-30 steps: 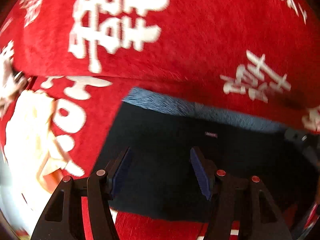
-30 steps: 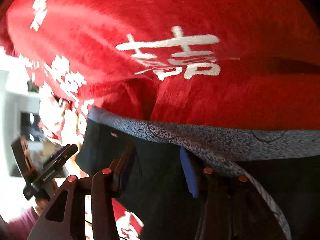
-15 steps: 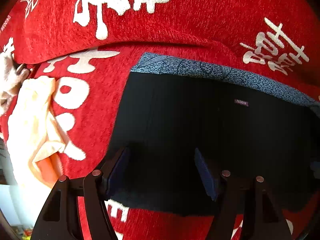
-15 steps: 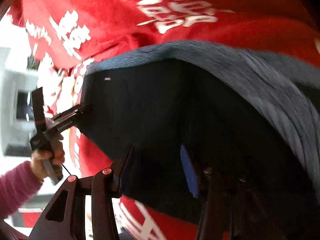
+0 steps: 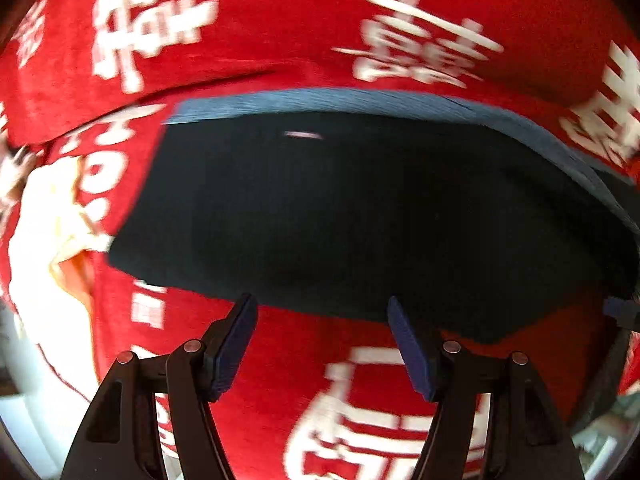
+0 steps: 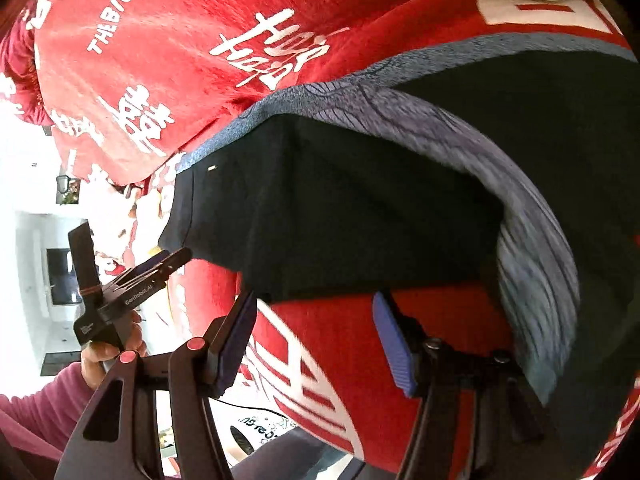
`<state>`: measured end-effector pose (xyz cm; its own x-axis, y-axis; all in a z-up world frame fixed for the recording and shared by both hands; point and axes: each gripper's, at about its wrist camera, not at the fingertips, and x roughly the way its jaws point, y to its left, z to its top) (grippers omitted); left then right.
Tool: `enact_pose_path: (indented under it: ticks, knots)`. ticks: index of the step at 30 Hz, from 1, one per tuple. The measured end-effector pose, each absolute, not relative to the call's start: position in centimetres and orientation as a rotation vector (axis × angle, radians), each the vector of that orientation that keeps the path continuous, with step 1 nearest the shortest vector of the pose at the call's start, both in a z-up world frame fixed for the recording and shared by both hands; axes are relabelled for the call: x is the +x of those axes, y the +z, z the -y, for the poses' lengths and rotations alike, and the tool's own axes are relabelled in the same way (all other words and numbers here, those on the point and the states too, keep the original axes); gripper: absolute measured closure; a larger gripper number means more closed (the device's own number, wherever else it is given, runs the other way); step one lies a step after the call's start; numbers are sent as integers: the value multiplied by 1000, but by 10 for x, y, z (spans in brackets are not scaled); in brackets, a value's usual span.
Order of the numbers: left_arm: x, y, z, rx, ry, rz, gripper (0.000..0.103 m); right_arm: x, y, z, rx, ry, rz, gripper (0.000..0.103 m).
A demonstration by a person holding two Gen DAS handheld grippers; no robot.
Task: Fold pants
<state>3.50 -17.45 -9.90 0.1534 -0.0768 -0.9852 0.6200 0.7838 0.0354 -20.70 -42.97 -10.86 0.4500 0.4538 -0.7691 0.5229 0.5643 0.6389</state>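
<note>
Left wrist view: I counted one pair of pants (image 5: 360, 216), dark with a blue-grey waistband (image 5: 360, 98) along the far edge, lying flat on one red blanket (image 5: 280, 32) printed with white characters. One cream-coloured cloth (image 5: 44, 240) sat bunched at the left edge. The left gripper (image 5: 320, 320) had its two blue-padded fingers (image 5: 234, 344) spread wide and held nothing. The pants' near hem lay just past the fingertips; I couldn't tell whether the tips touched the fabric. The frame was motion-blurred.

Right wrist view: the same single pants (image 6: 340, 208) and the same blanket (image 6: 180, 60) showed here. The waistband (image 6: 520, 200) curved around the right side, partly lifted and blurred, and ran down beside the right finger's mount. The right gripper (image 6: 316, 320) was also spread wide with nothing between the pads (image 6: 392, 344); red blanket showed in the gap. The pants' near edge sat just beyond the tips. At the left, I saw the left gripper (image 6: 164, 262) in the person's left hand (image 6: 108, 354), its tip right at the pants' left corner; I couldn't tell from this angle whether it touched the fabric.
</note>
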Motion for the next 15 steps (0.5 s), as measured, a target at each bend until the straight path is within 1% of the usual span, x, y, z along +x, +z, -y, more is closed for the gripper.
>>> enact_pose_path:
  ticks: [2, 8, 15]
  knots:
    - [15, -97, 192, 515, -590, -1333, 34, -223, -106, 425, 1060, -80, -1143, 36]
    - [-29, -92, 227, 514, -763, -1325, 34, -294, -94, 409, 1129, -223, -1056, 36]
    - [-79, -73, 259, 483, -976, -1351, 34, -392, -106, 394, 1264, -449, -946, 36]
